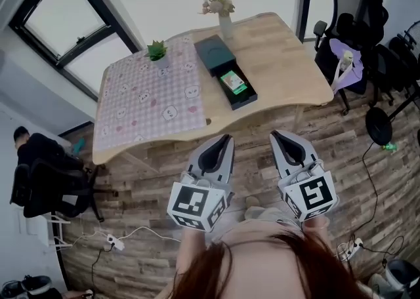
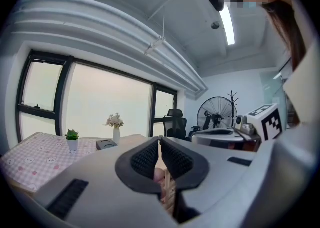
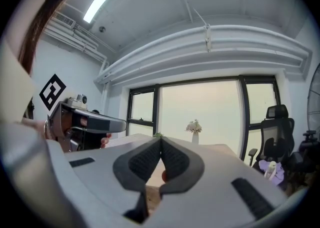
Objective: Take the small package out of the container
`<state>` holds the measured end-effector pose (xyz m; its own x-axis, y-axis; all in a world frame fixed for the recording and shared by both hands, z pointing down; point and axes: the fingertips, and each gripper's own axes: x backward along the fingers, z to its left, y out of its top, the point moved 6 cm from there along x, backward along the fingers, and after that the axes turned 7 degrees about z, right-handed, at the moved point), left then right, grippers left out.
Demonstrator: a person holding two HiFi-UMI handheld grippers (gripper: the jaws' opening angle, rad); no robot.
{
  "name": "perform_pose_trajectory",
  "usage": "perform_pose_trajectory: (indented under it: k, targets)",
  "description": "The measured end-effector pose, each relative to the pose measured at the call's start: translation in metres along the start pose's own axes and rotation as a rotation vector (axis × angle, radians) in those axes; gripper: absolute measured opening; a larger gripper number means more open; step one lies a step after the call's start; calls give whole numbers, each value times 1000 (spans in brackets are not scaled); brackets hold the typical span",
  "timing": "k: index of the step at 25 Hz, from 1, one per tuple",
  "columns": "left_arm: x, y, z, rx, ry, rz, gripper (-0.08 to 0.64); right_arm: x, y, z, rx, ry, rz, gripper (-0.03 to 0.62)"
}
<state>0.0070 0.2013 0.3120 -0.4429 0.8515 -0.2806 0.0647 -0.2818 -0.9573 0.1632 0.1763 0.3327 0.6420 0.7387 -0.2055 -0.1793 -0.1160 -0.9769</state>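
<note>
Wood table [image 1: 282,61] ahead, well apart from you. Small package [image 1: 233,82] lies in the open dark container [image 1: 248,99], with a plant [image 1: 157,50] and vase [image 1: 224,23] nearby. Your left tongs [image 1: 228,139] and right tongs [image 1: 275,135] are both closed, empty.

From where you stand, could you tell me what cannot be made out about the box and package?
Head view: print on the package in the box, too small.
Left gripper view: box's inside, hidden by its own wall at this low angle.
Right gripper view: box and package unseen, likely behind the right gripper, jaws shut.
</note>
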Motion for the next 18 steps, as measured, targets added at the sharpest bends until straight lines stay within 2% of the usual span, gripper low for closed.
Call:
perform_pose_trajectory:
  k: [8, 18]
  targets:
    - [-29, 4, 3, 14, 46, 9, 21, -23, 0, -32, 29, 25, 4, 0]
    - [-41, 7, 19, 21, 77, 12, 21, -49, -1, -43, 34, 45, -17, 0]
